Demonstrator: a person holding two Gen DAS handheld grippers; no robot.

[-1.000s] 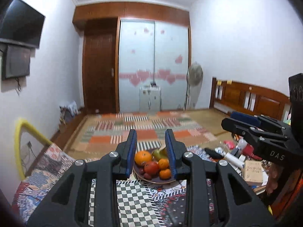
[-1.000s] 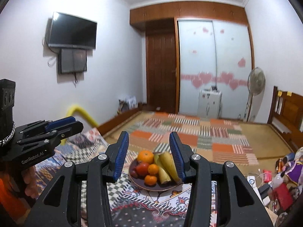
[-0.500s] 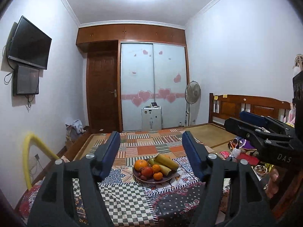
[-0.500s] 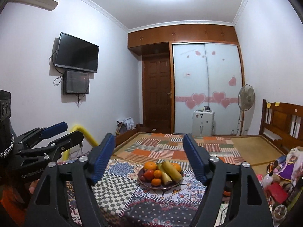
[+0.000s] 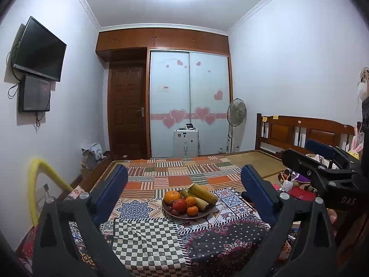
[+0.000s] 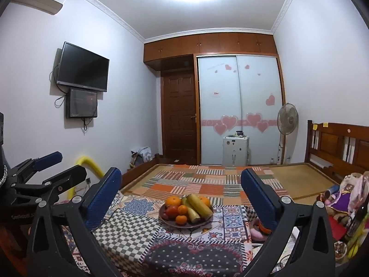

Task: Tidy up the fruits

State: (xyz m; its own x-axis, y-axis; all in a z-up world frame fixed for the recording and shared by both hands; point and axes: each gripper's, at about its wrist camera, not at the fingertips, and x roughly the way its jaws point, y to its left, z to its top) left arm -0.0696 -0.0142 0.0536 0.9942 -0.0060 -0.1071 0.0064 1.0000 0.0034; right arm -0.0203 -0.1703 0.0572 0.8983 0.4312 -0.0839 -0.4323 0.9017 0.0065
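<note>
A brown plate of fruit sits on a patchwork cloth. It holds a big orange, a red apple, small tangerines and yellow-green bananas. My left gripper is wide open and empty, well short of the plate. My right gripper is also wide open and empty, held back from the plate. Each gripper shows at the side of the other's view.
The cloth-covered table stands before a bed with a patchwork cover. Toys and clutter lie at the right. A yellow tube curves at the left. A fan and a small white cabinet stand by the wardrobe.
Both grippers have opened from nearly shut to wide open. Both have pulled back and tilted up, so the plate looks smaller and more of the room shows.
</note>
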